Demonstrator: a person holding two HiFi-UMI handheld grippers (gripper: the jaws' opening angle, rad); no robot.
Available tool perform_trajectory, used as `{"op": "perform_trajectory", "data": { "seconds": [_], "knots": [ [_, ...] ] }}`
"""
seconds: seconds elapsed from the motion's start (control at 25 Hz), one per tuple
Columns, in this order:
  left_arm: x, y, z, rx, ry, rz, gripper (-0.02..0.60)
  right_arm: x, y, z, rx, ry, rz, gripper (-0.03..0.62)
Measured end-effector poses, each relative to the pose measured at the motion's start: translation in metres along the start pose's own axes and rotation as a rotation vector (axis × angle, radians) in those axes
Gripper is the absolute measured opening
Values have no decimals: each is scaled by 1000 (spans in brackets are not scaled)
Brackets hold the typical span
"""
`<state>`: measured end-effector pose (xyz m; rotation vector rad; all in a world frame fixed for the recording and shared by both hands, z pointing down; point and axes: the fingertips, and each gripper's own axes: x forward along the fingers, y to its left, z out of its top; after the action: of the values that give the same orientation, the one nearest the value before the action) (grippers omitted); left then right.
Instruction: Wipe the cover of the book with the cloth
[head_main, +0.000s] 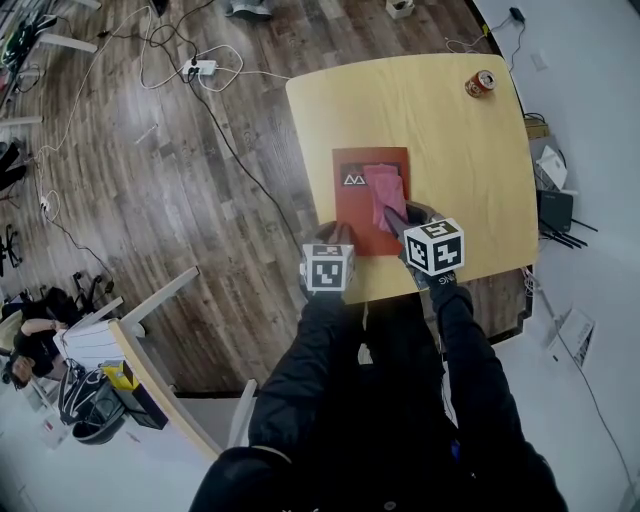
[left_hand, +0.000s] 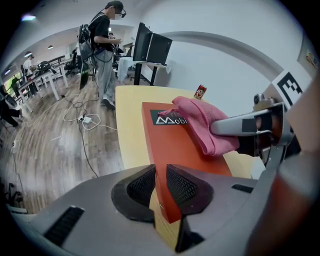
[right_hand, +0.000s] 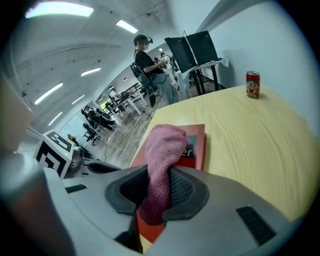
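Note:
A red book (head_main: 357, 212) lies flat near the front edge of the light wooden table (head_main: 450, 140). My left gripper (head_main: 338, 238) is shut on the book's near left corner; in the left gripper view the red cover (left_hand: 175, 145) runs out from between the dark pads of the left gripper (left_hand: 160, 179). A pink cloth (head_main: 385, 188) rests on the cover's right half, over part of the title. My right gripper (head_main: 398, 222) is shut on the cloth's near end. The right gripper view has the cloth (right_hand: 162, 150) bunched between the right gripper (right_hand: 159, 189) jaws, above the book (right_hand: 197, 145).
A red drink can (head_main: 481, 83) stands at the table's far right corner. Cables and a power strip (head_main: 200, 69) lie on the wood floor to the left. A person (left_hand: 102, 50) stands beyond the table near monitors (left_hand: 150, 47).

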<state>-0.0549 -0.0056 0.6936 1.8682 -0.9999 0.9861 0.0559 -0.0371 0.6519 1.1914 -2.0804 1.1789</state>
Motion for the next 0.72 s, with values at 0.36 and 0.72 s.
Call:
{"op": "perform_trajectory", "data": {
  "seconds": [0.36, 0.72],
  "knots": [
    [-1, 1, 0, 1, -2, -17, 95, 41, 59, -11, -75, 89, 123, 100],
    [1, 1, 1, -2, -8, -21, 95, 58, 60, -24, -86, 152, 123, 100]
  ]
}}
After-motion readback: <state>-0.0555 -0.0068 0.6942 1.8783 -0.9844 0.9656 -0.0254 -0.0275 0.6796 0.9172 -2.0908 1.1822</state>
